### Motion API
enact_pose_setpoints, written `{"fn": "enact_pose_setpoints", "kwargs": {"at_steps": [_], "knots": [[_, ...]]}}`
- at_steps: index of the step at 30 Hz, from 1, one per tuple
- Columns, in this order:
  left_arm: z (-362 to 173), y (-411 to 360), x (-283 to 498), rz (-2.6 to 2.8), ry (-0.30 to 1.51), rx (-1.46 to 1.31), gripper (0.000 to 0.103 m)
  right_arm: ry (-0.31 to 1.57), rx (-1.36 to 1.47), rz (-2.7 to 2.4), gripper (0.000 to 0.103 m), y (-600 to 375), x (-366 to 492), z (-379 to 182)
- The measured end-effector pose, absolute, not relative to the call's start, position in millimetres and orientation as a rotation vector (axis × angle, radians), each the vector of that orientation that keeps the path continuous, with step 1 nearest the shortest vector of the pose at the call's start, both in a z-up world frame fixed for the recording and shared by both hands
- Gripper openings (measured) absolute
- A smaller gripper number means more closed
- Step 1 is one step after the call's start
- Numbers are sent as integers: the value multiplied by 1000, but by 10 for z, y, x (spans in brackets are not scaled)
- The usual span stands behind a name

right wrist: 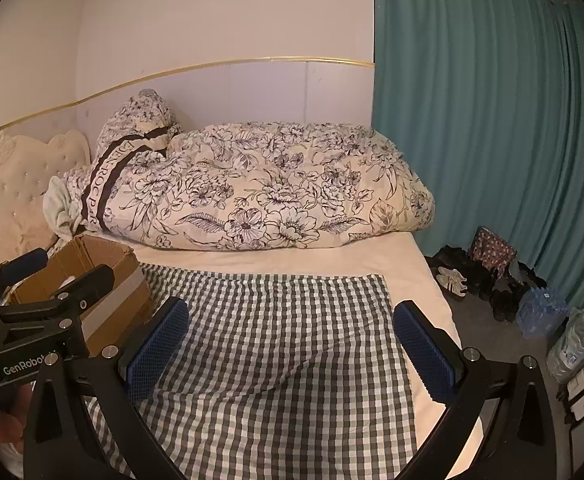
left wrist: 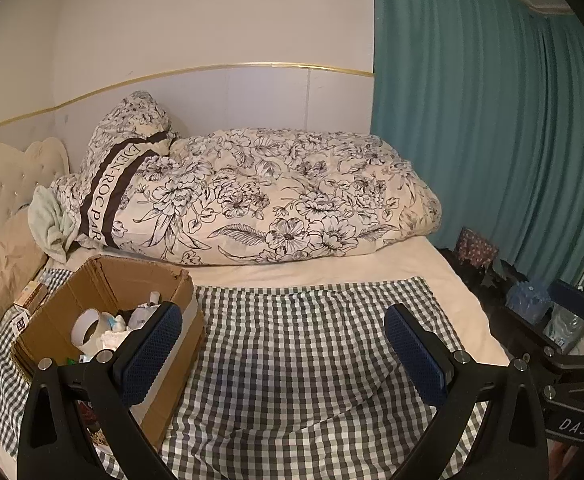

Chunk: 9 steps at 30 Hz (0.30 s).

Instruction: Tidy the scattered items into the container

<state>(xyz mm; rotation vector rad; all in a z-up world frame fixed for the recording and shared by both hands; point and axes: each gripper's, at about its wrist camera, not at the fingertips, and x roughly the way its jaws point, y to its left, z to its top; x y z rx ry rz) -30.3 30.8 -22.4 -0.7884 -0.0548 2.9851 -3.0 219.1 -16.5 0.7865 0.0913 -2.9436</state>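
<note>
my left gripper (left wrist: 282, 344) gapes wide and empty, the open brown cardboard box (left wrist: 104, 316), already holding white odds and ends, just to its left. my right gripper (right wrist: 290, 340) is likewise spread and farther off. small packets (left wrist: 30, 300) lie beyond the box on the checked cloth (left wrist: 312, 340) covering the bed.

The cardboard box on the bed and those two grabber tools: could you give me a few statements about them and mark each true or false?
1. The cardboard box already holds items, a white tape roll among them. True.
2. The left gripper grips a bottle. False: its fingers are spread with nothing between them.
3. The box sits on the checked cloth. True.
4. The right gripper is clamped shut. False: it is open and holds nothing.
5. The curtain is red. False: it is teal.
</note>
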Motion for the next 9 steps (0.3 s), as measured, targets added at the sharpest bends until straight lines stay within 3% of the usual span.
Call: {"fn": "enact_pose_setpoints", "kwargs": {"at_steps": [9], "knots": [[-273,291,-336,2988,-61,-815,103,82,797,-2934,103,2160,-48,-204]]}}
